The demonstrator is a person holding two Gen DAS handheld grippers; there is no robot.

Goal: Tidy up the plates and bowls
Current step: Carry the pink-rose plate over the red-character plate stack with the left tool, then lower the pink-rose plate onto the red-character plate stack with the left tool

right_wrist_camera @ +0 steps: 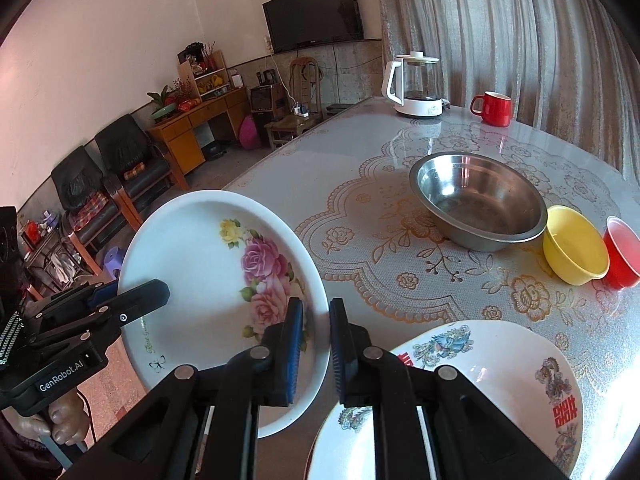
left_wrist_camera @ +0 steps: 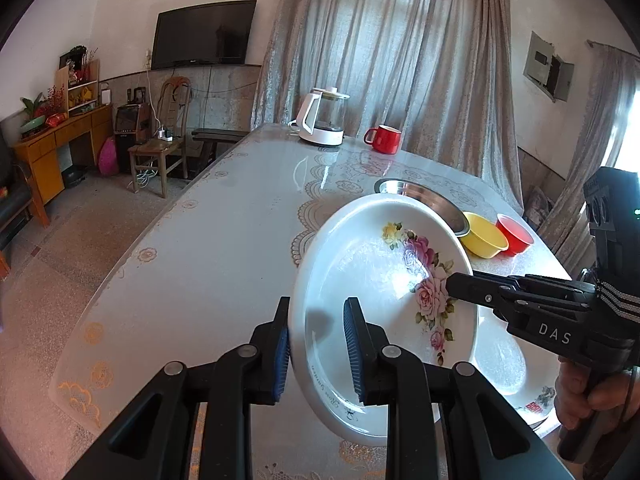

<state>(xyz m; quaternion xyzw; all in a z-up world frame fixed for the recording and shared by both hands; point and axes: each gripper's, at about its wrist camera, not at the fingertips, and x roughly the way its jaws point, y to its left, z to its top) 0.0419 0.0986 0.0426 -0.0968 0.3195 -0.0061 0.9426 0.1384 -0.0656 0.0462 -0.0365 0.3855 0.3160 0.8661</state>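
Observation:
A white plate with pink roses (left_wrist_camera: 372, 280) (right_wrist_camera: 208, 264) is held tilted above the table, between both grippers. My left gripper (left_wrist_camera: 316, 344) straddles its near rim, one pad on each side; it also shows in the right wrist view (right_wrist_camera: 136, 300). My right gripper (right_wrist_camera: 316, 340) straddles the opposite rim; it also shows in the left wrist view (left_wrist_camera: 456, 284). A second white plate with red characters (right_wrist_camera: 500, 380) (left_wrist_camera: 500, 360) lies flat on the table below. A steel bowl (right_wrist_camera: 480, 200), a yellow bowl (right_wrist_camera: 576, 248) and a red bowl (right_wrist_camera: 624, 252) stand beyond.
A white kettle (right_wrist_camera: 416, 84) and a red mug (right_wrist_camera: 494, 108) stand at the far end of the patterned table (right_wrist_camera: 360, 160). The table's left edge drops to the floor, with chairs (right_wrist_camera: 132, 160) and a wooden desk (right_wrist_camera: 192, 128) beyond.

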